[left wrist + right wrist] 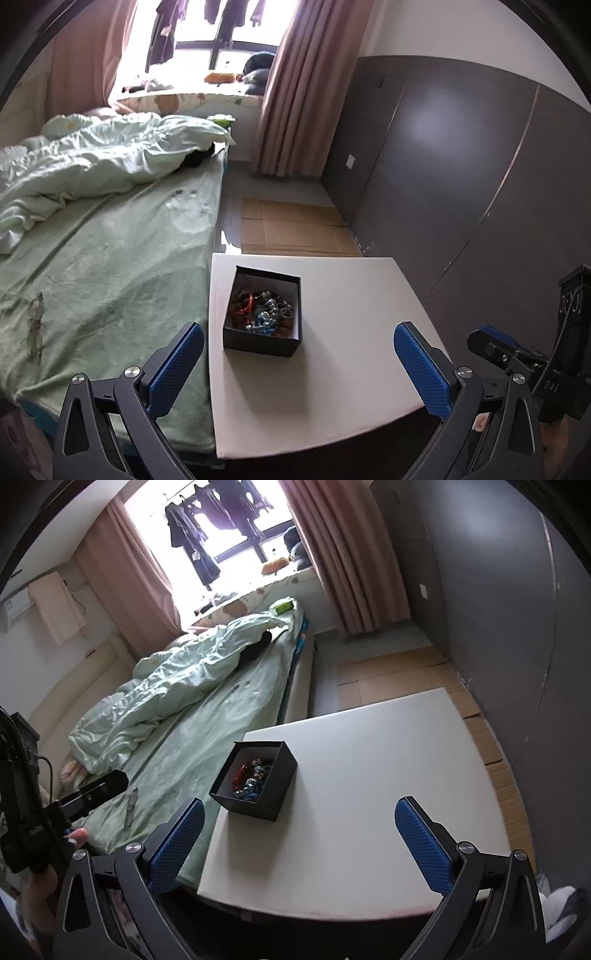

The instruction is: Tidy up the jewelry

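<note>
Both the left gripper [298, 363] and the right gripper [299, 840] hover with jaws spread wide and empty. The open black box [263, 312] of tangled jewelry [263, 308] sits on the white bench [351, 332], at 11 o'clock of each gripper. A sound pick probably lowers one pad inside the box wall and pinches a single strand, without dragging the box.

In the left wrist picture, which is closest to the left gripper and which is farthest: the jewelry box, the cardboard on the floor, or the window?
From the left gripper, whose jaws are open and empty:
1. Jewelry box: just ahead, on the white table.
2. Cardboard: on the floor past the table's far edge.
3. Window: at the far end of the room, behind the bed.
</note>
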`<state>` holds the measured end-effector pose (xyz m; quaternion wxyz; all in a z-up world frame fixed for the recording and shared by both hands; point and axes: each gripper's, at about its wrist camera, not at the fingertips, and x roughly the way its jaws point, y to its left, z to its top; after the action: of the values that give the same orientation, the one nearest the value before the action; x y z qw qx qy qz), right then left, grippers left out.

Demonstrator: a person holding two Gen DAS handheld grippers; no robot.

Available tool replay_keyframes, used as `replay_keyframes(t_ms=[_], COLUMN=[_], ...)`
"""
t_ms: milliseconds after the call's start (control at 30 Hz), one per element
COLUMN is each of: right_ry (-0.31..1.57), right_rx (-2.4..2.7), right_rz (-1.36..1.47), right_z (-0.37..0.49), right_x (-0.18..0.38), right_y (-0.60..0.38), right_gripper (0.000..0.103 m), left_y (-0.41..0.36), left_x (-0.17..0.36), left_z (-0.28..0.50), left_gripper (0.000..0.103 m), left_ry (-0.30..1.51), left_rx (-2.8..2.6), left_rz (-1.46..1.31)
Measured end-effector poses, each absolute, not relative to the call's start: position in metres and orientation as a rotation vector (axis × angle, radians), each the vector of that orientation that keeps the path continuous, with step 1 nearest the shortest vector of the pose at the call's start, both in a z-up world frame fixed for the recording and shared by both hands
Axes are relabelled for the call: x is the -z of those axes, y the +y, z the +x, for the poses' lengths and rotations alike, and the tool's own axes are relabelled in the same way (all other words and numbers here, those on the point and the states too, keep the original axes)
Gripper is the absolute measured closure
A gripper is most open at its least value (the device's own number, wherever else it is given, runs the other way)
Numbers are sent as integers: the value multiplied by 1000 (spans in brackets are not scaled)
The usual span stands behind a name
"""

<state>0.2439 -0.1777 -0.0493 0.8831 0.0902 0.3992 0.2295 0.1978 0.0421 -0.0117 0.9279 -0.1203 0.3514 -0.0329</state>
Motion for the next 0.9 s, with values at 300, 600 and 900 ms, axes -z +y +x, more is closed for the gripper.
replay_keyframes(t_ms=[300, 600, 900], right_ry=[773, 726, 701], right_rx=[-489, -508, -526], right_rz=[194, 163, 116], right_z=[199, 153, 117], right_x=[27, 1, -17], right_y=[-205, -221, -228], right_gripper=[0, 0, 0], left_y=[14, -7, -17], left_x=[-14, -32, -45], left_z=[143, 94, 58], left_gripper=[0, 0, 0], left_ry=[658, 620, 583], left_rx=[68, 59, 60], left_rz=[-200, -176, -156])
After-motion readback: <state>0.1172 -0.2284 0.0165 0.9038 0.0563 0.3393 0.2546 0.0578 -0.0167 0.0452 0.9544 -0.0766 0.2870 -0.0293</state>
